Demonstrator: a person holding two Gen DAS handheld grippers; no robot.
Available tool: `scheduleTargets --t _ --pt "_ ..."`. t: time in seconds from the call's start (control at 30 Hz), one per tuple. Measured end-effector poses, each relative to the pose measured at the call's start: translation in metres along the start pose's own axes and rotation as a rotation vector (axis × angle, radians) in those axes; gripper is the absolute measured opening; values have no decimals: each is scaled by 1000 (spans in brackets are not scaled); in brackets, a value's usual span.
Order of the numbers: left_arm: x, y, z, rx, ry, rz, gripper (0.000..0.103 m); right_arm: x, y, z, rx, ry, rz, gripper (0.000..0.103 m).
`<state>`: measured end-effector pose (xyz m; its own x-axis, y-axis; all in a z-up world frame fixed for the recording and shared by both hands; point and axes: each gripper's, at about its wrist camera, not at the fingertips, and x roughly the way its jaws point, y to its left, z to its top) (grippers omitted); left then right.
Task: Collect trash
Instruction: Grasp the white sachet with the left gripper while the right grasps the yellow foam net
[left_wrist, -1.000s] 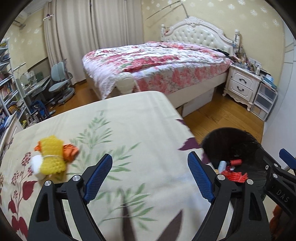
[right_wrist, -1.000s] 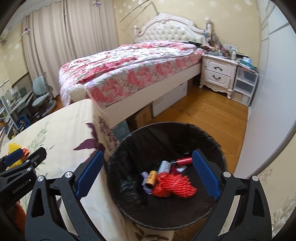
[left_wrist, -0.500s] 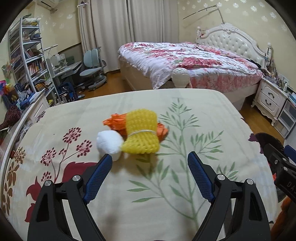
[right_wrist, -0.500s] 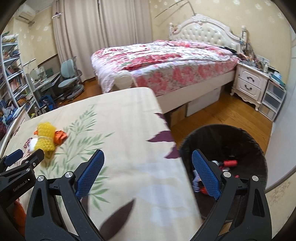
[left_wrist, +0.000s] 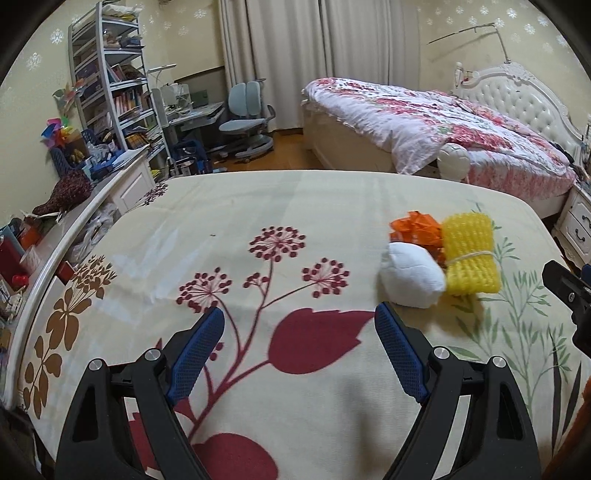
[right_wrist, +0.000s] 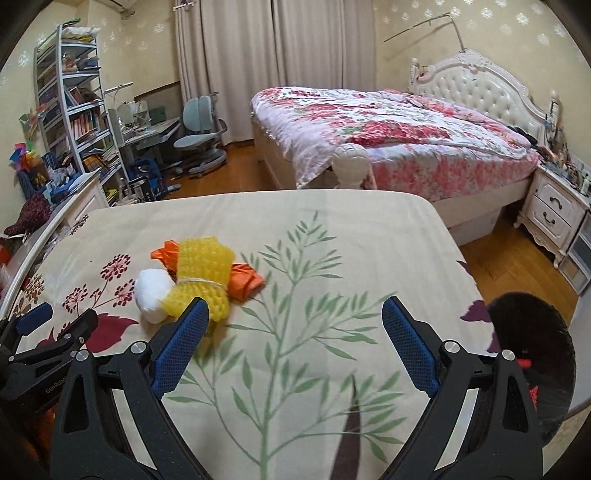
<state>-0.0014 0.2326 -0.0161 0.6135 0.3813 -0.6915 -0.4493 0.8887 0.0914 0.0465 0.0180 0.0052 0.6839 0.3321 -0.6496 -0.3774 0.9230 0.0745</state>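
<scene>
Three pieces of trash lie together on the flowered tablecloth (left_wrist: 258, 206): a yellow foam net tied with string (left_wrist: 470, 254), a white wad (left_wrist: 410, 275) and an orange wrapper (left_wrist: 417, 227). My left gripper (left_wrist: 299, 350) is open and empty, and the pile lies ahead to its right. My right gripper (right_wrist: 295, 343) is open and empty; the yellow net (right_wrist: 201, 280), white wad (right_wrist: 153, 291) and orange wrapper (right_wrist: 245, 282) lie just beyond its left finger. The black trash bin (right_wrist: 535, 354) stands off the table's right edge, with red trash inside.
The table's right edge (right_wrist: 461, 258) drops to a wooden floor. A bed (right_wrist: 388, 136) and nightstand (right_wrist: 554, 210) stand beyond. A shelf (left_wrist: 107, 92), a desk and chairs (left_wrist: 247, 118) are at the far left. A cluttered ledge (left_wrist: 55, 229) runs along the table's left side.
Both grippers have swung left, away from the bin and toward the trash pile. The pile now sits right of the left gripper. Both stayed open and empty.
</scene>
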Motion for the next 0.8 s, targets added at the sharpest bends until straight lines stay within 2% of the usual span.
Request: scheduleTargets --t 0.1,0.17,0.37,0.5,0.63,0.8 --pt "7 17 2 -21 7 23 83 11 22 7 -30 15 31 84" --pt "11 27 2 -40 12 32 83 19 34 10 -44 28 44 83" --pt "20 42 1 -68 29 32 83 42 62 13 -88 68 61 73" --pt "22 42 1 -70 36 24 83 54 67 11 -88 100 62 61" --pt "24 40 1 -69 37 16 83 60 69 7 -83 123 79 44" --pt "21 31 4 -61 32 -3 83 46 66 6 -85 92 80 41"
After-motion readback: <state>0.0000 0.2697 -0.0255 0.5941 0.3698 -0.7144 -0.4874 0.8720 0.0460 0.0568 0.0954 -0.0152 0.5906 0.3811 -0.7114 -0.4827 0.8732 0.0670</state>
